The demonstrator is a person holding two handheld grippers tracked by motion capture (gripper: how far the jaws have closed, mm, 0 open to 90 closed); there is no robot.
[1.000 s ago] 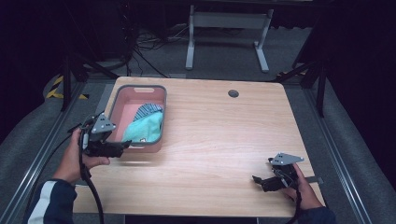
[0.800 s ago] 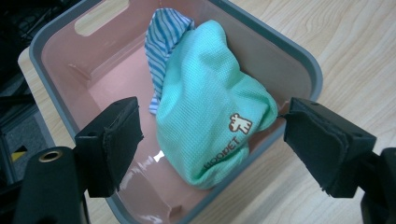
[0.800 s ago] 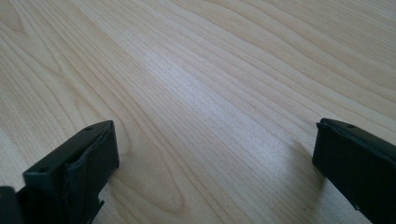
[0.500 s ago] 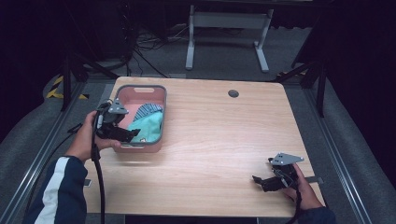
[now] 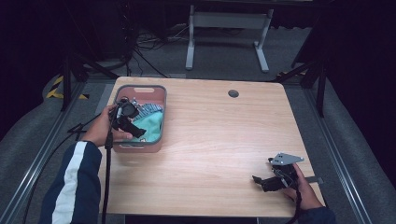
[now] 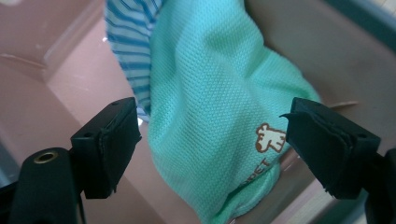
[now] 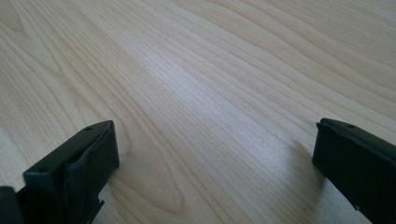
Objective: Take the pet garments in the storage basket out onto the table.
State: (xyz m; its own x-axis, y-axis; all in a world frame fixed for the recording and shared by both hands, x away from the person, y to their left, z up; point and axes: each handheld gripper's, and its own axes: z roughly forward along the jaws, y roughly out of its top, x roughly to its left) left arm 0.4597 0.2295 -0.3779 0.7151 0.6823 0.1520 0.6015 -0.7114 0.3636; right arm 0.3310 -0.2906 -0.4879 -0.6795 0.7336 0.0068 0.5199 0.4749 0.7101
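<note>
Since a second ago, the left gripper (image 5: 132, 128) moves into the pink basket (image 5: 159, 95) at the counter's (image 5: 224, 135) left edge, fingers wide astride the green cloth (image 6: 219, 116), not pinching. Right gripper (image 5: 266, 181), fingers wide and empty, rests near the front right corner; bare wood lies between, dark floor around.

A: What is the wooden table (image 5: 210, 140) like?
B: Pale, with a long wavy grain. A small round dark grommet (image 5: 233, 93) sits near its far edge, a little right of the middle.
A: And beyond that far edge?
B: A white metal frame (image 5: 226, 21) stands on the grey floor (image 5: 355, 140), its two legs splayed toward the table. Black cables (image 5: 140, 42) lie tangled on the floor off the far left corner.
A: Anything along the sides?
B: A strip of yellow-and-black tape (image 5: 58, 86) lies on the floor past the left edge, and a metal rail (image 5: 37, 158) runs alongside it. Dark stand legs (image 5: 320, 79) rise just off the far right corner.
</note>
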